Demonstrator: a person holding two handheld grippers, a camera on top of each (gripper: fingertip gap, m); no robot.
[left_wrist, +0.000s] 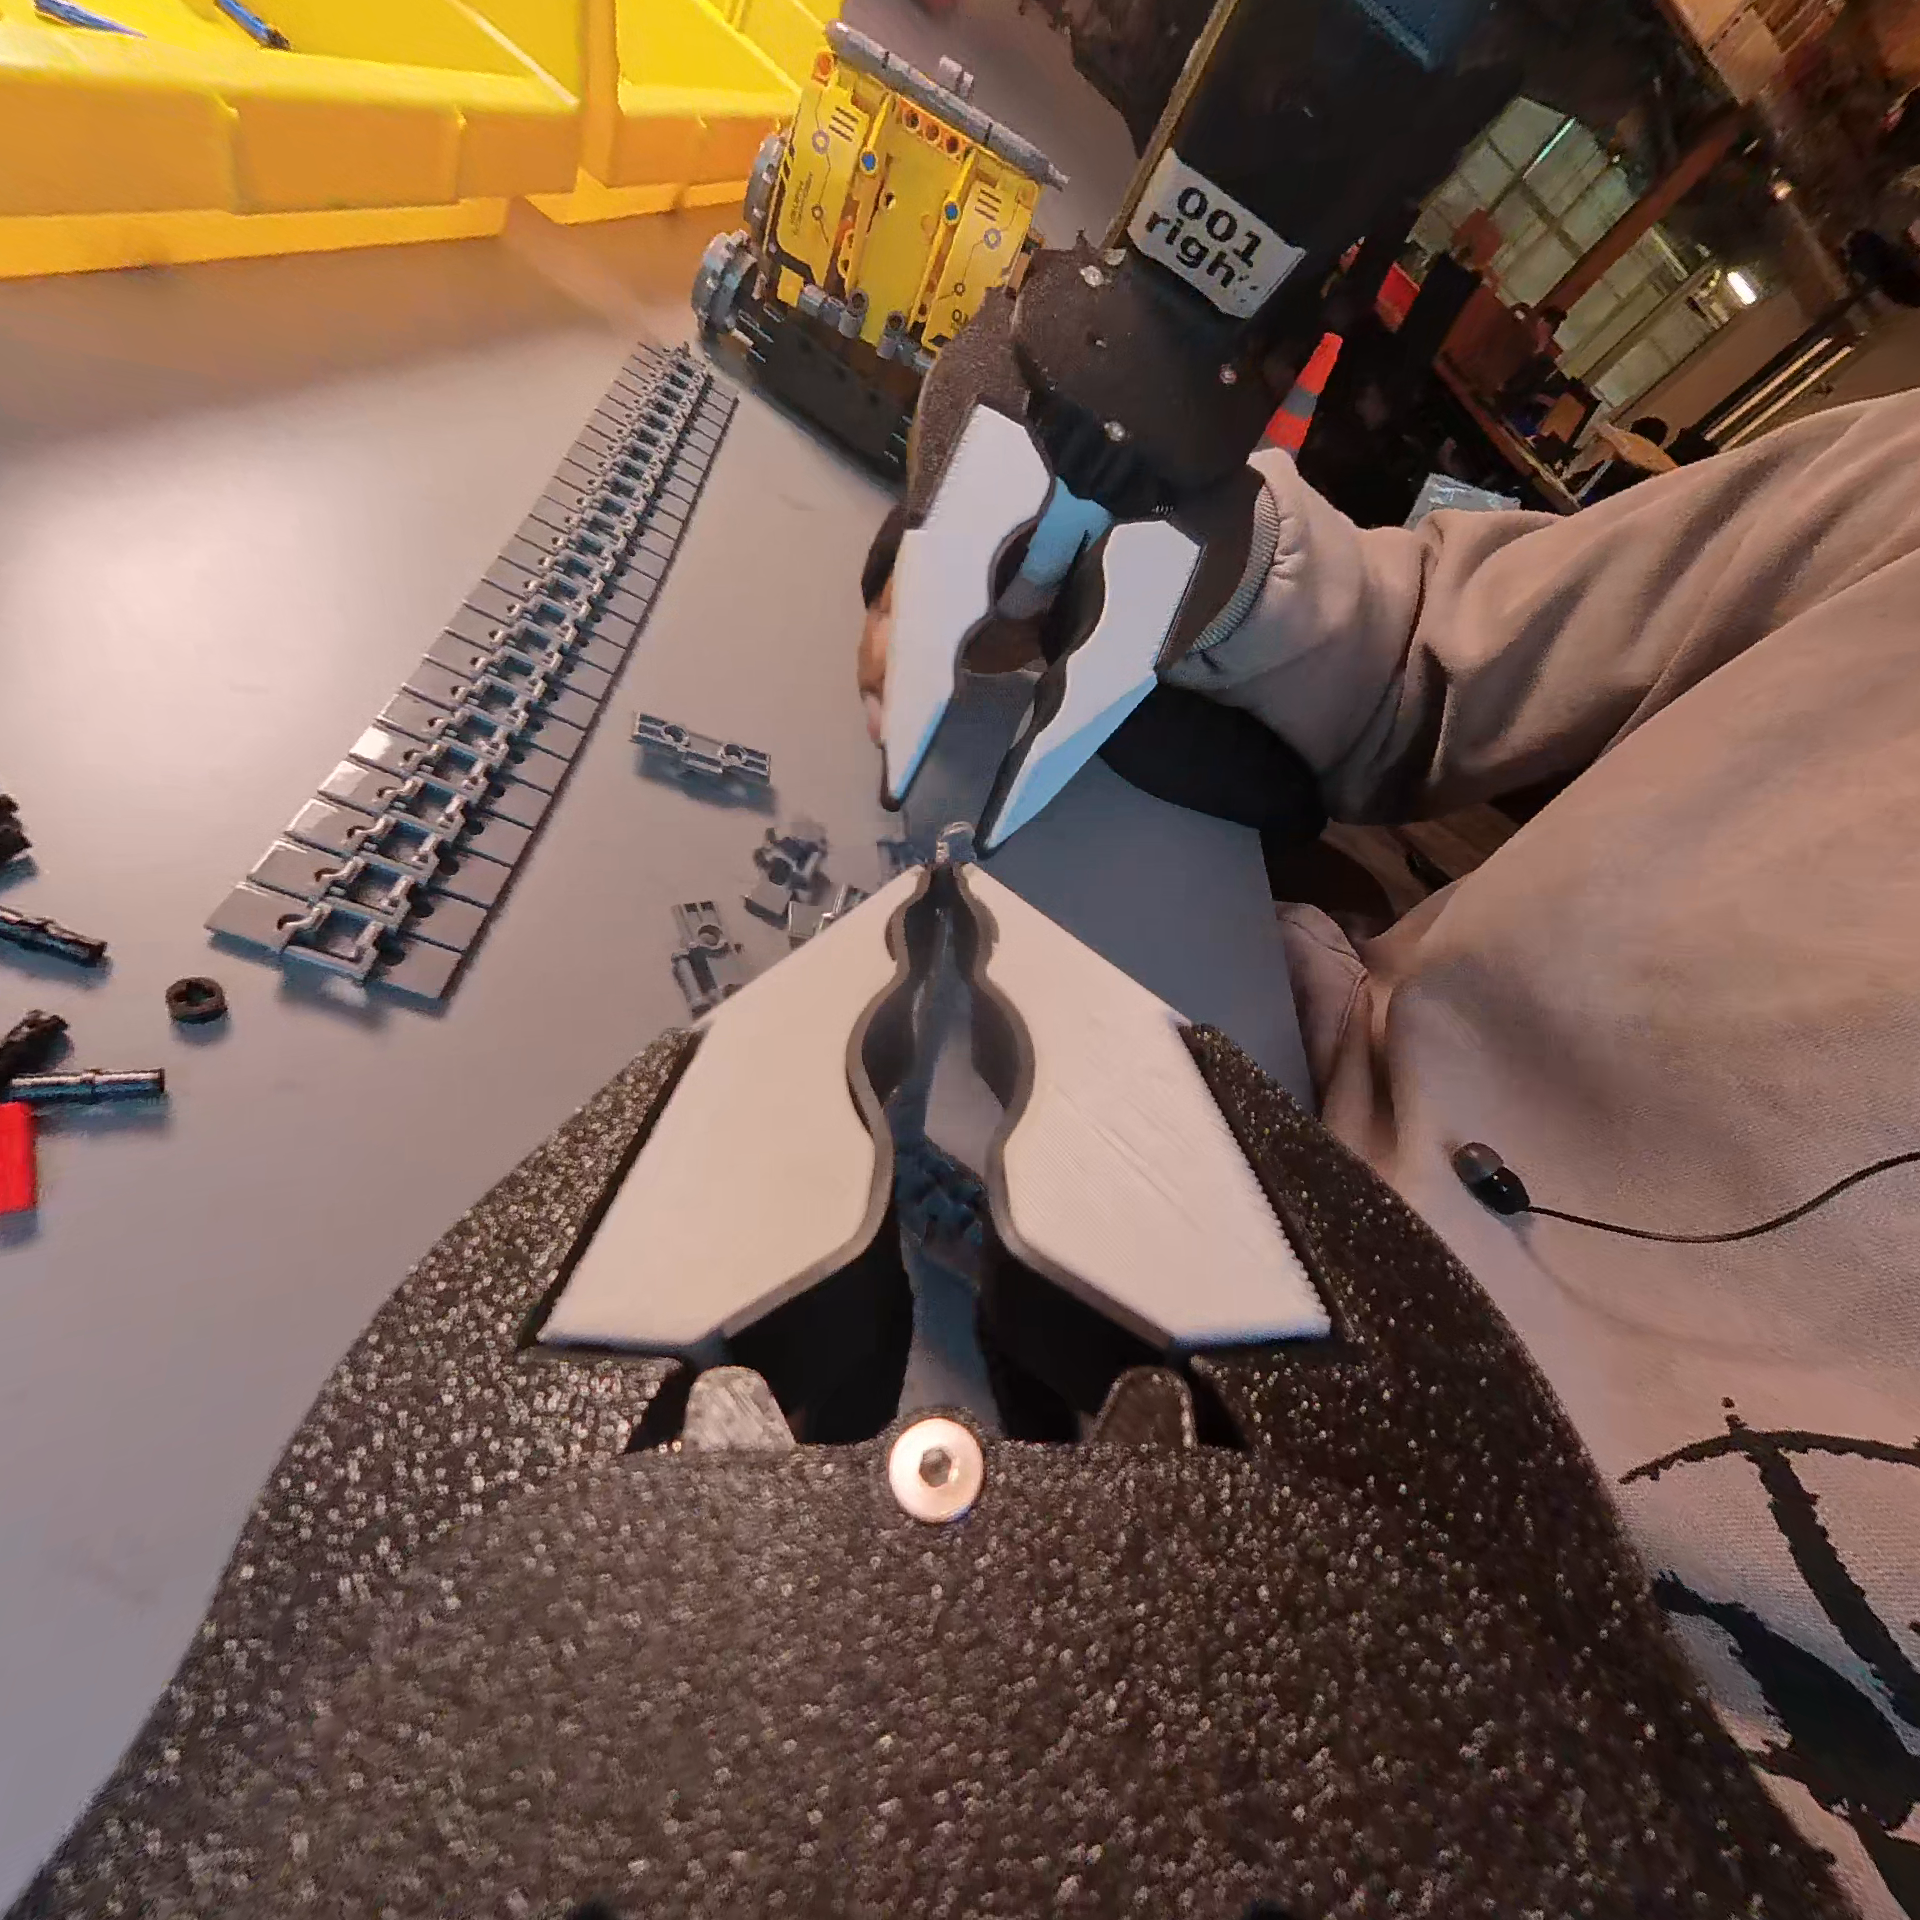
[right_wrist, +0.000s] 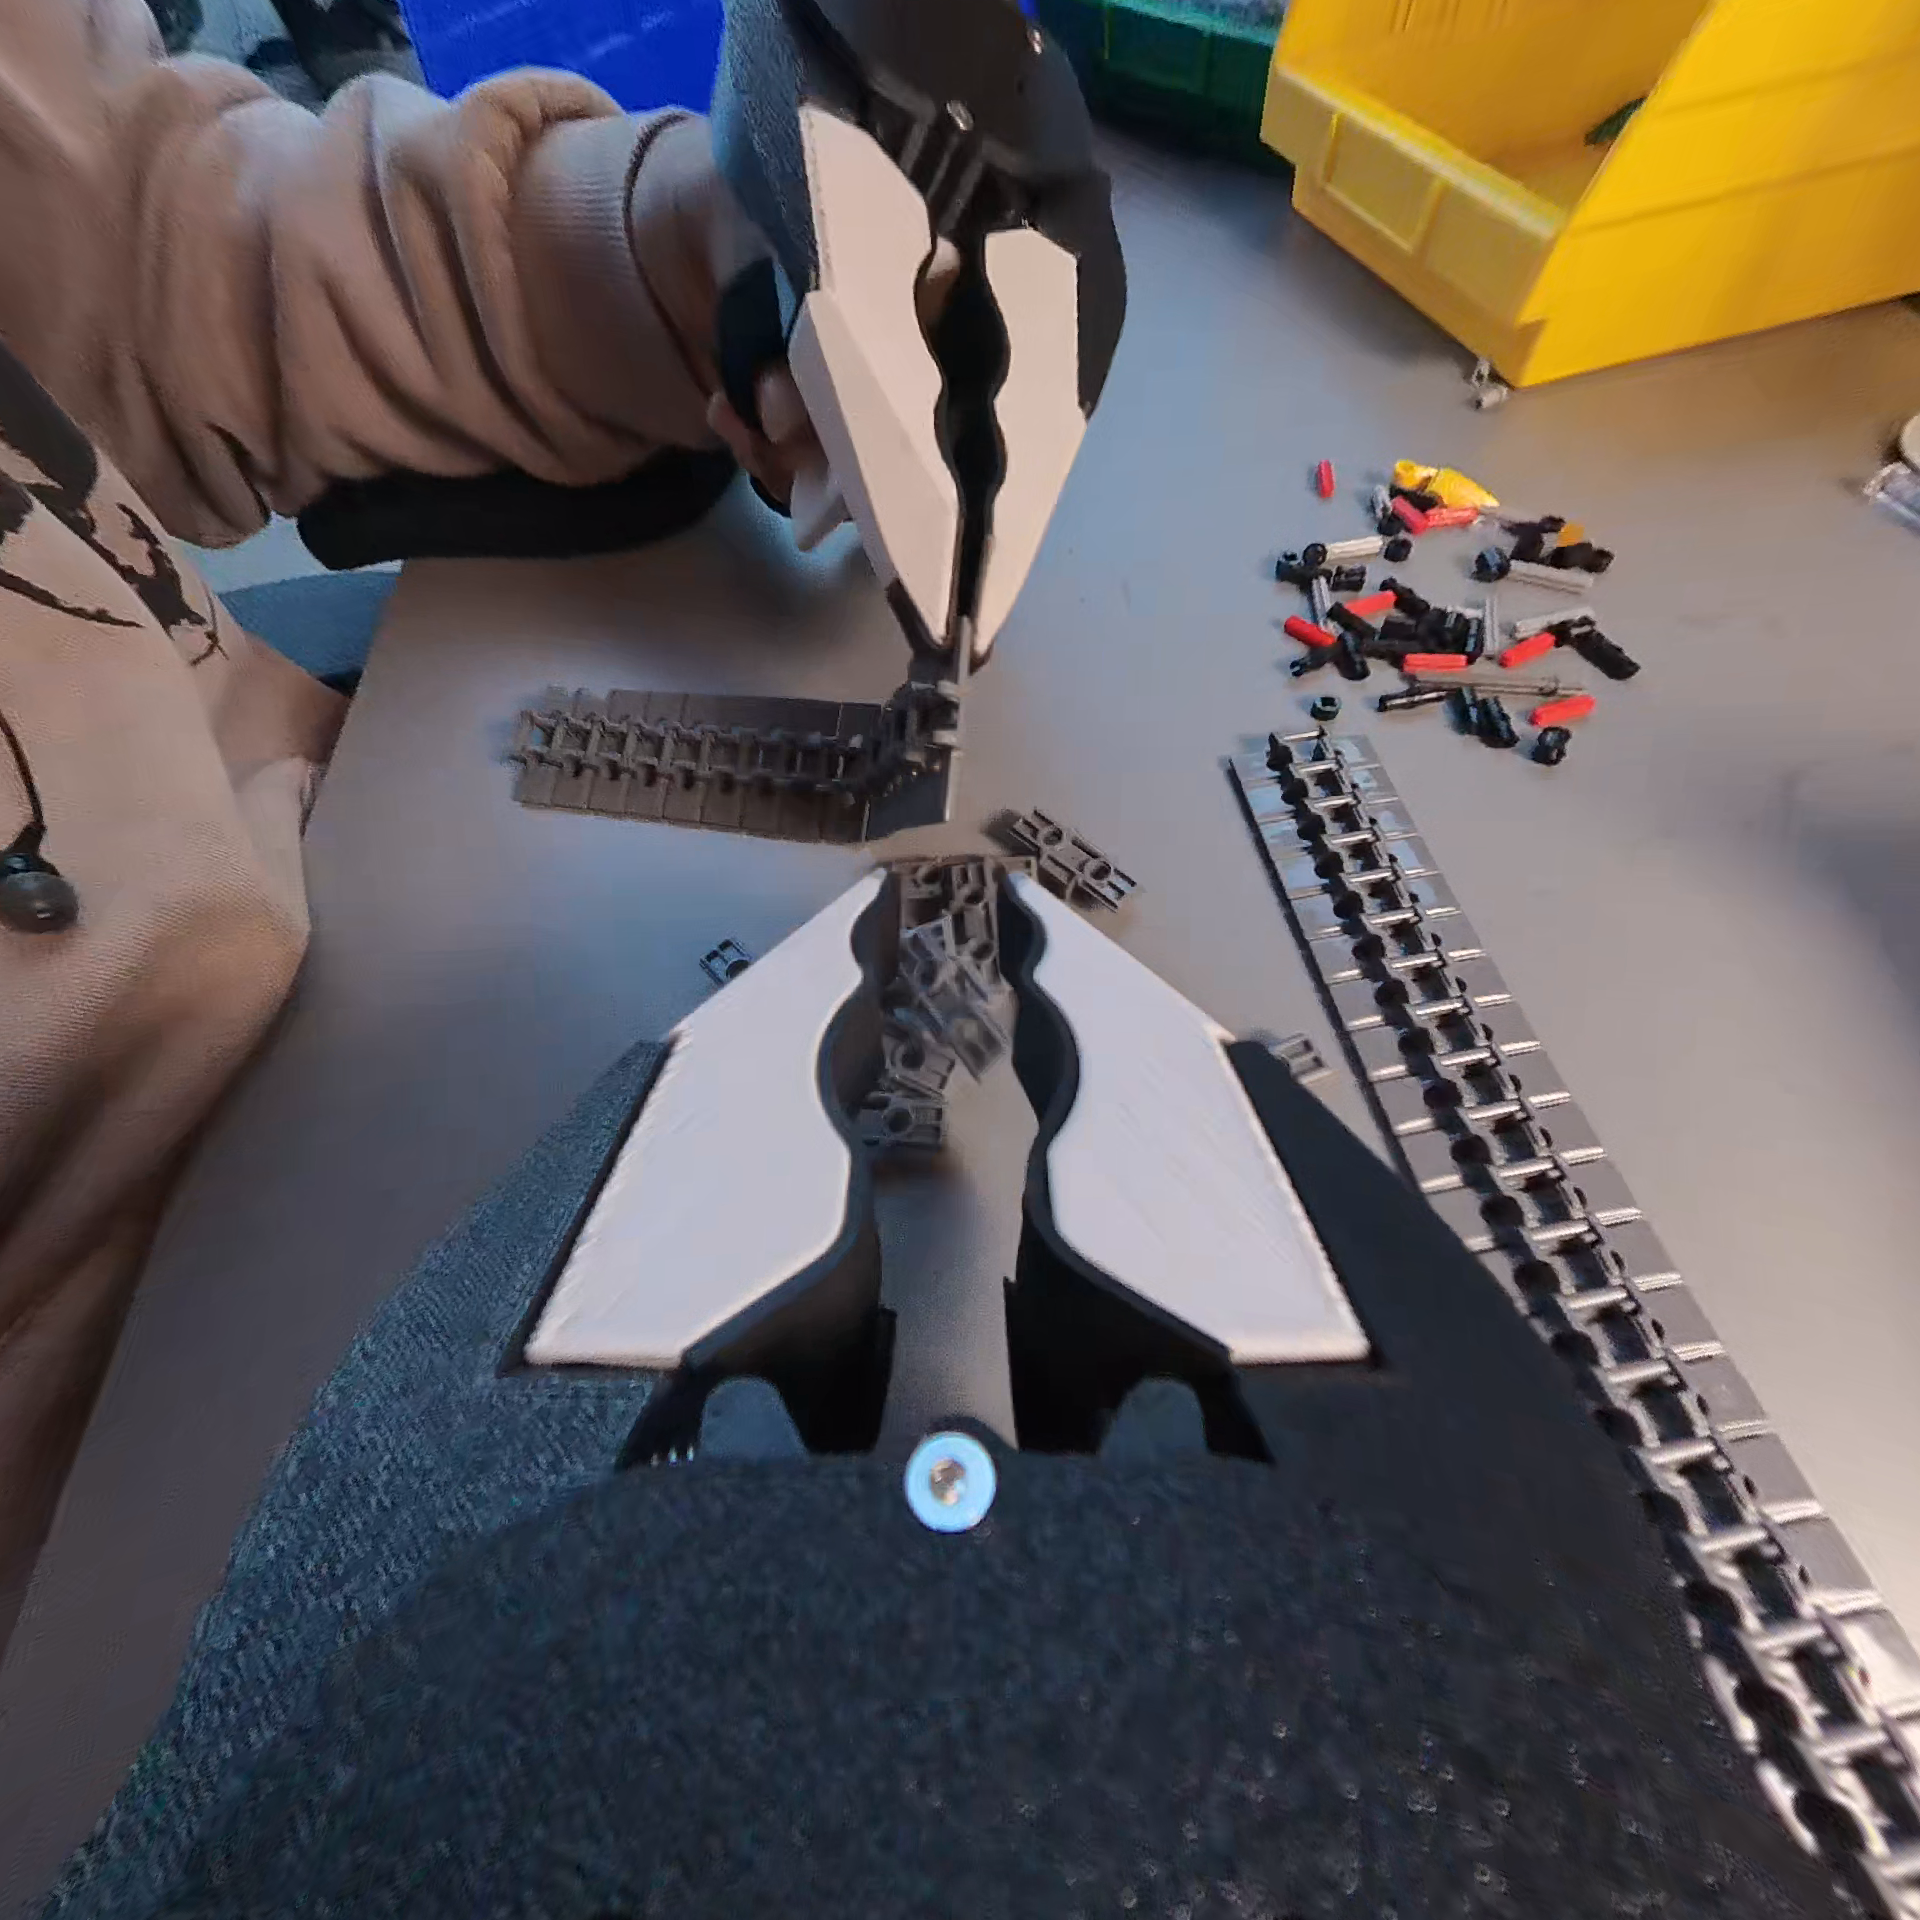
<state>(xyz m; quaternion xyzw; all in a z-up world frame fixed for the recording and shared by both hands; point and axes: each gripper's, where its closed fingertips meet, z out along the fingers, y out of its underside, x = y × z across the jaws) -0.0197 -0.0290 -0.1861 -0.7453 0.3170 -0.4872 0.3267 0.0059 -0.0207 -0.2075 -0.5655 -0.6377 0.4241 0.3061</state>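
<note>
My left gripper (left_wrist: 943, 883) is shut on the end link of a short dark grey track strip (right_wrist: 707, 764). That end is lifted and the rest lies flat on the grey table (right_wrist: 520, 1039). In the right wrist view the left gripper (right_wrist: 958, 649) comes down from above. My right gripper (right_wrist: 948, 878) faces it tip to tip. It is closed on a single grey track link (right_wrist: 951, 883), held close to the strip's raised end. In the left wrist view the right gripper (left_wrist: 943, 821) is just beyond my left fingertips.
A long assembled track (left_wrist: 488, 717) lies left of the grippers, also in the right wrist view (right_wrist: 1455, 1039). Loose links (left_wrist: 701, 750) and a small pile (right_wrist: 935, 1029) lie nearby. Small black and red parts (right_wrist: 1455, 613), yellow bins (right_wrist: 1610, 177), a yellow model vehicle (left_wrist: 883, 229). A person's sleeve (left_wrist: 1507, 644).
</note>
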